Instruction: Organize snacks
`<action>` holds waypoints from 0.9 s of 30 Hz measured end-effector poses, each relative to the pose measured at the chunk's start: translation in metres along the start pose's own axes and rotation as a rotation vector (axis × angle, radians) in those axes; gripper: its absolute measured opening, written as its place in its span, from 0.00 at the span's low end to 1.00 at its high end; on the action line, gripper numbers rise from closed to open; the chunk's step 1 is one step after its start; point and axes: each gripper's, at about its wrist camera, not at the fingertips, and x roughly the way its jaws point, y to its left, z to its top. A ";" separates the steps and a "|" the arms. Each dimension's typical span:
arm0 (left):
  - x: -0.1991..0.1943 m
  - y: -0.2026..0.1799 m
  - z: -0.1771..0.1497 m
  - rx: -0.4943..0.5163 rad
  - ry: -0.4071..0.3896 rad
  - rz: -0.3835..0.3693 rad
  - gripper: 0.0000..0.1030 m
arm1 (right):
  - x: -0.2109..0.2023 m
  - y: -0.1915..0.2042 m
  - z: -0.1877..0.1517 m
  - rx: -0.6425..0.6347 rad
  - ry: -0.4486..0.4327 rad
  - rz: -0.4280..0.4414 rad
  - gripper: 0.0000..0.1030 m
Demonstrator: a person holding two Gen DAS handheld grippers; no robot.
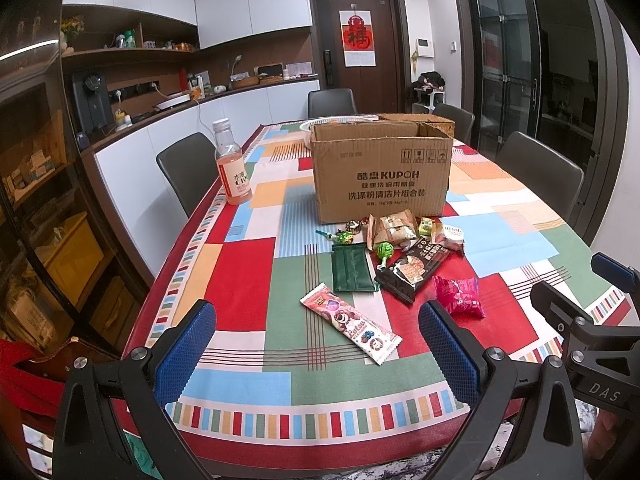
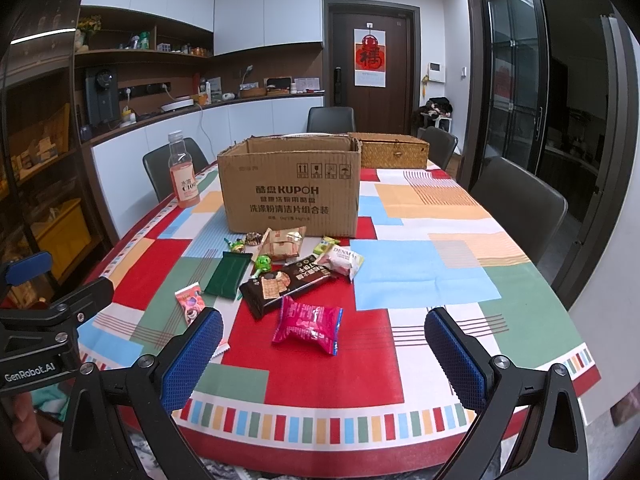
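Several snack packets lie on the patterned tablecloth in front of an open cardboard box [image 1: 382, 170] [image 2: 289, 188]. Nearest are a long pink wafer bar [image 1: 350, 328] [image 2: 191, 304], a magenta candy bag [image 1: 460, 295] [image 2: 308, 324], a black biscuit pack [image 1: 412, 270] [image 2: 286, 284] and a dark green pouch [image 1: 352, 267] [image 2: 227, 274]. My left gripper [image 1: 318, 350] is open and empty above the table's near edge, facing the wafer bar. My right gripper [image 2: 324, 354] is open and empty, just short of the magenta bag.
A pink drink bottle [image 1: 232, 164] [image 2: 183, 172] stands at the left edge of the table [image 2: 420, 264]. A woven basket [image 2: 390, 154] sits behind the box. A white bowl [image 1: 310, 130] is behind the box. Grey chairs [image 2: 520, 208] surround the table.
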 end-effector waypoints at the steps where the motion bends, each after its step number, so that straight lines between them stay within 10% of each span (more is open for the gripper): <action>1: 0.001 0.000 0.000 -0.001 0.002 0.000 1.00 | 0.001 -0.001 -0.001 0.000 0.002 0.000 0.99; 27: 0.095 -0.008 0.009 -0.013 0.244 -0.087 0.99 | 0.093 -0.001 0.003 -0.006 0.259 0.091 0.99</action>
